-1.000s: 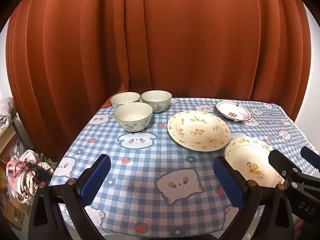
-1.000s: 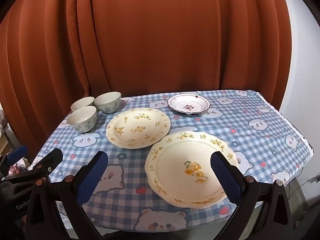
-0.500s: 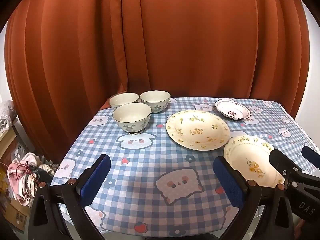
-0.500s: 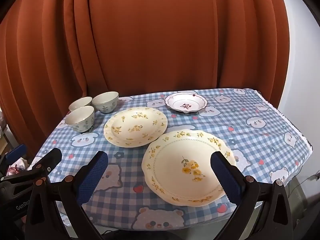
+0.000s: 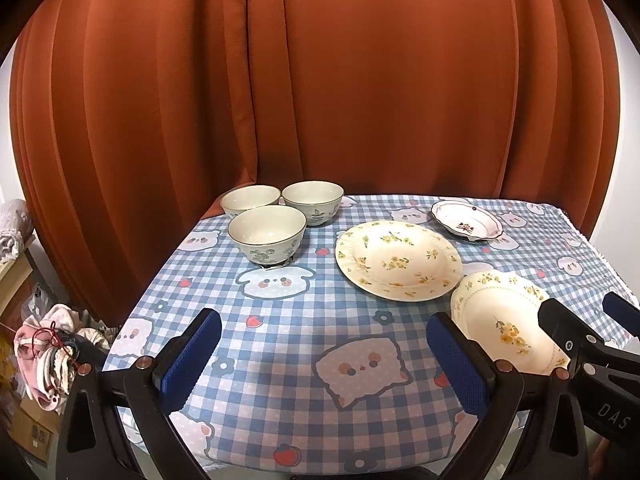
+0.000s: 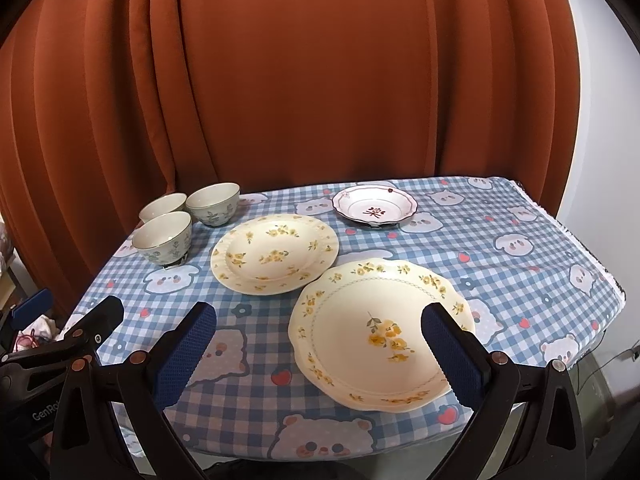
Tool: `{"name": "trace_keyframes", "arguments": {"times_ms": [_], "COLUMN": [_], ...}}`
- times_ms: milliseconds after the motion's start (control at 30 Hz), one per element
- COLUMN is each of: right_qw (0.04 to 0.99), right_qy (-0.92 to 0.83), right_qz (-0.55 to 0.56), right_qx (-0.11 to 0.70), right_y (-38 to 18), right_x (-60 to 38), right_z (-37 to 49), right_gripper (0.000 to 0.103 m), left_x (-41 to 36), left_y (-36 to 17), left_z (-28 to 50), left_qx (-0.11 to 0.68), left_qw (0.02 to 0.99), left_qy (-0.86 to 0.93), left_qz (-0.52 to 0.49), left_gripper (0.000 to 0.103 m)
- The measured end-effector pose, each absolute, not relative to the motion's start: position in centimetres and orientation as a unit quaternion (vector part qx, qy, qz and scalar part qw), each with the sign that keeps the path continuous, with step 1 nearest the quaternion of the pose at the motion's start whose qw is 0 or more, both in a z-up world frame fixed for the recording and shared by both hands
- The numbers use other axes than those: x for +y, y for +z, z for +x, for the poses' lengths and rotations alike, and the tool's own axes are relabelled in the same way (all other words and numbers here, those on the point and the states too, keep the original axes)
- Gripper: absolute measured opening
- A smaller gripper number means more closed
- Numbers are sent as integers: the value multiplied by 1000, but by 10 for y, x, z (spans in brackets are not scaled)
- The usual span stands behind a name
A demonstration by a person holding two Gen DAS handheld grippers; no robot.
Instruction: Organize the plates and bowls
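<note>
Both tools hang at the near edge of the worktop [image 5: 280,320], which wears a blue checked cloth printed with bears and strawberries. The left hand-held gripper [image 5: 324,356] has its blue-padded fingers spread wide, holding nothing; its body, seen from the right wrist, reads "GenRo", the rest cut off. The right hand-held gripper [image 6: 320,356] is likewise spread and empty, and its body, seen from the left wrist, shows "DAS".

Three bowls [image 5: 267,232] cluster at the far left, close together. A yellow-flowered plate [image 6: 275,253] lies mid-worktop. A scalloped plate [image 6: 380,334] sits near right, its rim just beside the first plate's. A small red-flowered dish [image 6: 375,209] stands far right, apart. An orange curtain [image 6: 320,80] hangs behind.
</note>
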State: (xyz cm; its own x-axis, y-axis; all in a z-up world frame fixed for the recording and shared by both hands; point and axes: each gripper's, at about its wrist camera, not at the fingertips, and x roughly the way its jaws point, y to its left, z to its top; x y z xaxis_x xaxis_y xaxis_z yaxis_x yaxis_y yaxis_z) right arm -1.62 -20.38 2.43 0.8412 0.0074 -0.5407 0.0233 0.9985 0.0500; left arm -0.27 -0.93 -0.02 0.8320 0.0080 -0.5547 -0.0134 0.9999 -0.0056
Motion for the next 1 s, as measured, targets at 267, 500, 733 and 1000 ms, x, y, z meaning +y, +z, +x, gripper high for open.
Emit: {"name": "trace_keyframes", "arguments": {"times_ms": [267,500,733,1000], "right_qw": [959,959,959,959], "right_qy": [-7,-5,-4,-6], "right_qz": [26,27,26,28], "right_qx": [282,282,282,281], "right_y": [25,24,24,25], "right_x": [-203,-205,-203,-201], "right_z": [-18,-20,-19,-18], "right_gripper": [103,103,103,103], "left_x": [-7,-7,-6,-1], "left_y": [0,0,-1,2], "left_z": [-4,-3,-4,-4], "left_qx": [290,291,291,288], "left_qw": [957,957,957,958], "left_qy": [6,5,4,2], "left_qz": [-6,-5,-5,-4], "left_gripper": [103,103,103,103]}}
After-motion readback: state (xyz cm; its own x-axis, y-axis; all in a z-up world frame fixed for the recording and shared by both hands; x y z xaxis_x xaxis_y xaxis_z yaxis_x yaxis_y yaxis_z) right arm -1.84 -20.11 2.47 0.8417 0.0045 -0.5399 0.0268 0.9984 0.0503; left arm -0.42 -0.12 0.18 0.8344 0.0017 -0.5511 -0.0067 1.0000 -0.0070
